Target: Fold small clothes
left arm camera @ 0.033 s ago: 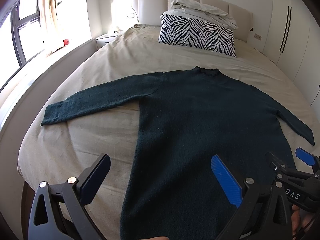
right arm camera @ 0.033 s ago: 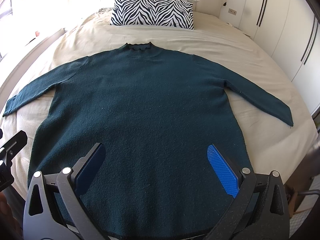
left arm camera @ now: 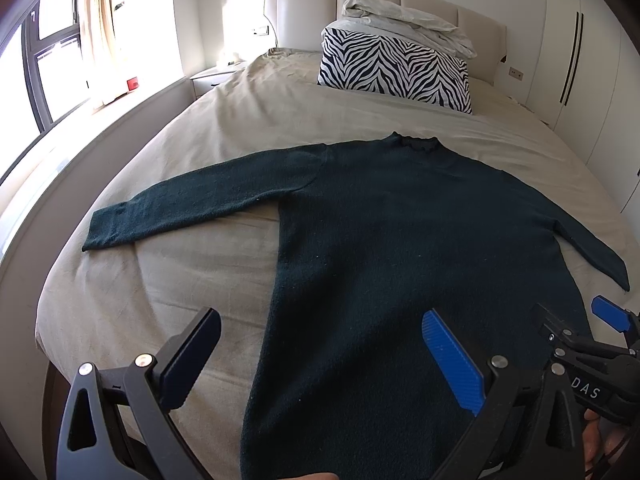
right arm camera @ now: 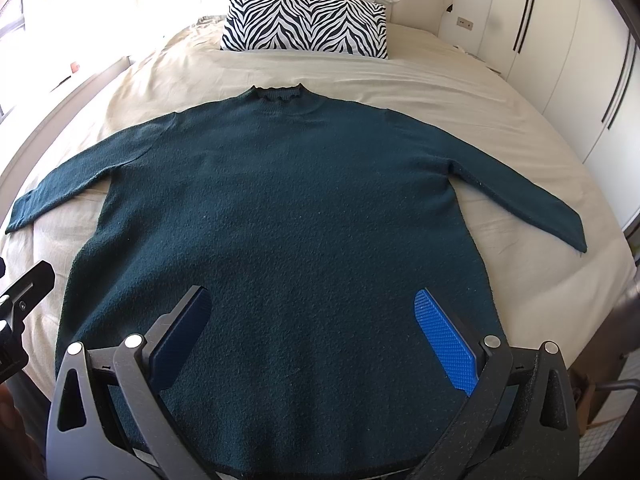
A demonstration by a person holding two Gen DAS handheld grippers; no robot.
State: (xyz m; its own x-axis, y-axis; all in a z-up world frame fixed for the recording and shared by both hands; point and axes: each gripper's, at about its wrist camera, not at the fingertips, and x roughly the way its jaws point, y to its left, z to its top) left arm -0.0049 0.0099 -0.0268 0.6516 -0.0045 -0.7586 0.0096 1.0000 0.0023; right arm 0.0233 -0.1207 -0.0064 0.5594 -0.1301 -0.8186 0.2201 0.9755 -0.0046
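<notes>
A dark teal knit sweater (left arm camera: 400, 232) lies flat on the bed, face up, collar away from me and both sleeves spread out to the sides; it also shows in the right wrist view (right arm camera: 288, 216). My left gripper (left arm camera: 320, 356) is open and empty, held above the sweater's lower left edge. My right gripper (right arm camera: 312, 340) is open and empty, held above the middle of the hem. The right gripper also shows at the right edge of the left wrist view (left arm camera: 592, 344).
The beige bed sheet (left arm camera: 168, 280) covers the bed. A zebra-print pillow (left arm camera: 396, 68) with a folded pale duvet (left arm camera: 408, 24) on top stands at the headboard. A window wall runs along the left, white wardrobes (right arm camera: 560, 40) along the right.
</notes>
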